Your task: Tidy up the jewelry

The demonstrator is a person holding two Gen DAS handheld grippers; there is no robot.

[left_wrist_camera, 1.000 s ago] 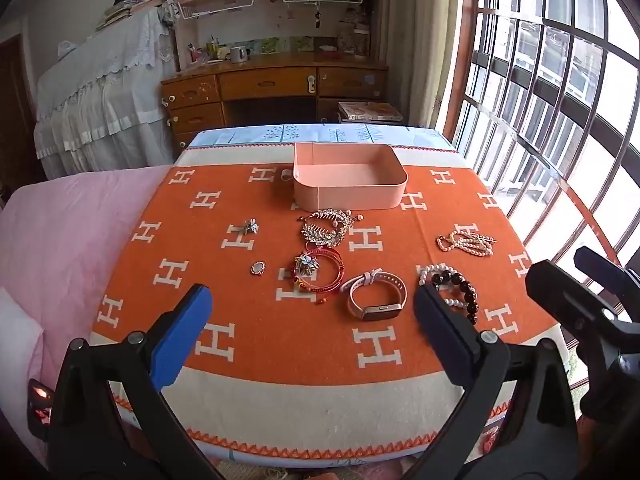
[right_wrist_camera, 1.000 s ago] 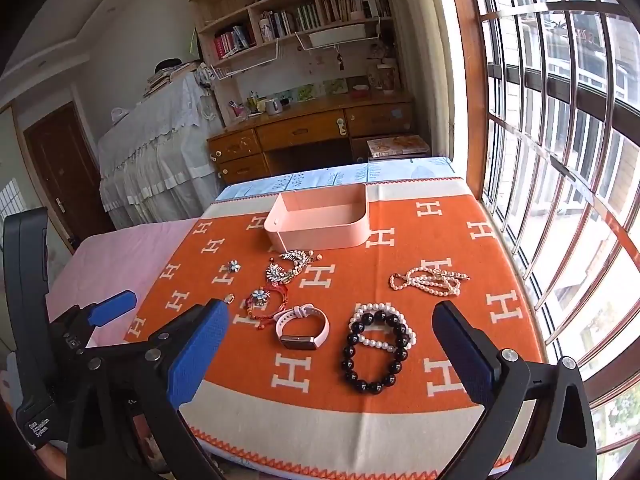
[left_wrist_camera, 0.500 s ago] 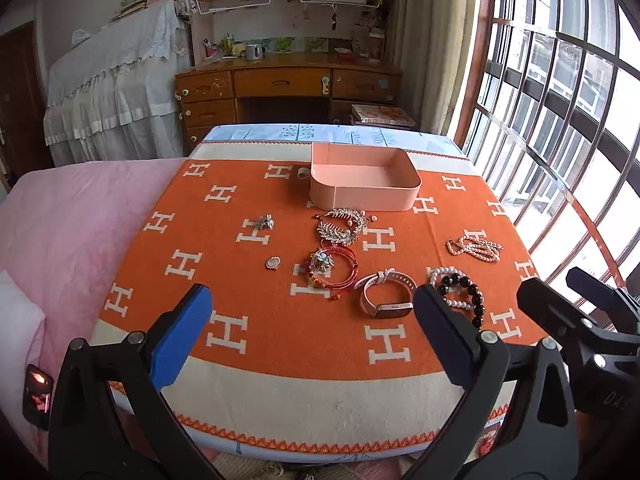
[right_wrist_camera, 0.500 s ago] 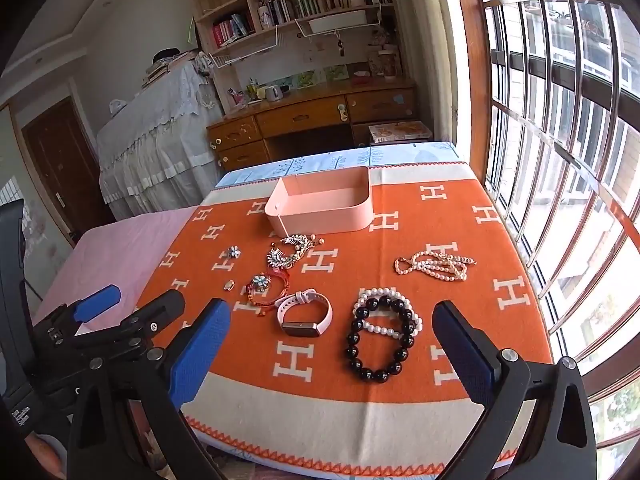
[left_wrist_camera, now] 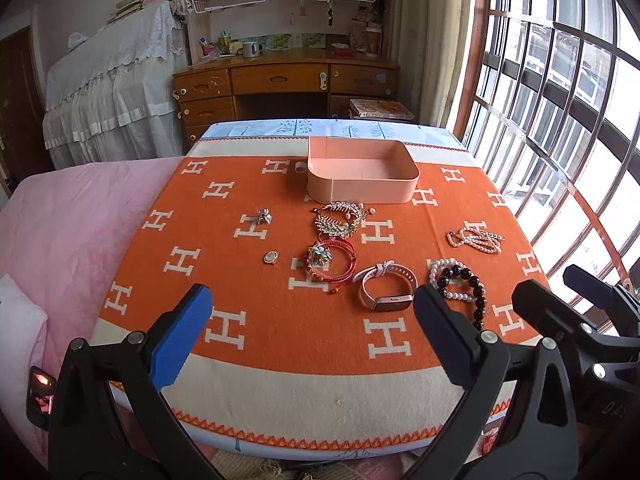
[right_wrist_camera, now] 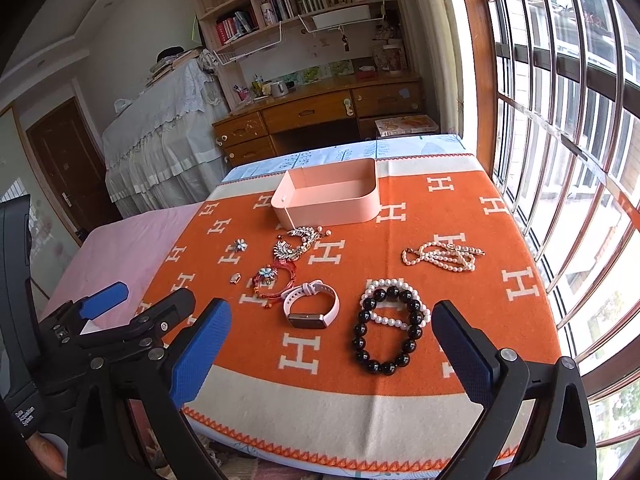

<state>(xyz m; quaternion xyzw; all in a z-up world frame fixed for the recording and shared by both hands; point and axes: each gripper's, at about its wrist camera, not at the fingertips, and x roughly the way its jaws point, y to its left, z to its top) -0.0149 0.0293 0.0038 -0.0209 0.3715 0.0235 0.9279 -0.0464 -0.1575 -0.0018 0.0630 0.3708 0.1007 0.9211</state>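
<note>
Jewelry lies on an orange blanket (left_wrist_camera: 280, 320) with white H marks. A pink open box (left_wrist_camera: 362, 176) (right_wrist_camera: 328, 200) stands at the far middle. In front of it lie a gold leaf brooch (left_wrist_camera: 340, 220), a red cord bracelet (left_wrist_camera: 332, 262), a pink watch (left_wrist_camera: 386, 290) (right_wrist_camera: 312, 310), a black bead bracelet (right_wrist_camera: 386, 334) over a white pearl bracelet (right_wrist_camera: 390, 300), and a pearl necklace (right_wrist_camera: 444, 256). A small flower pin (left_wrist_camera: 263, 216) and an oval pendant (left_wrist_camera: 271, 257) lie to the left. My left gripper (left_wrist_camera: 312, 332) and right gripper (right_wrist_camera: 330, 344) are open and empty, above the near edge.
A pink bedspread (left_wrist_camera: 72, 232) lies to the left of the blanket. A wooden desk (left_wrist_camera: 288, 84) with shelves stands behind. A barred window (left_wrist_camera: 560, 120) runs along the right side. A covered piece of furniture (left_wrist_camera: 116, 92) stands at the back left.
Both grippers have tilted and moved a little nearer to the table; the jewelry looks slightly larger and lower in view. Nothing on the blanket has moved. Both grippers stay open.
</note>
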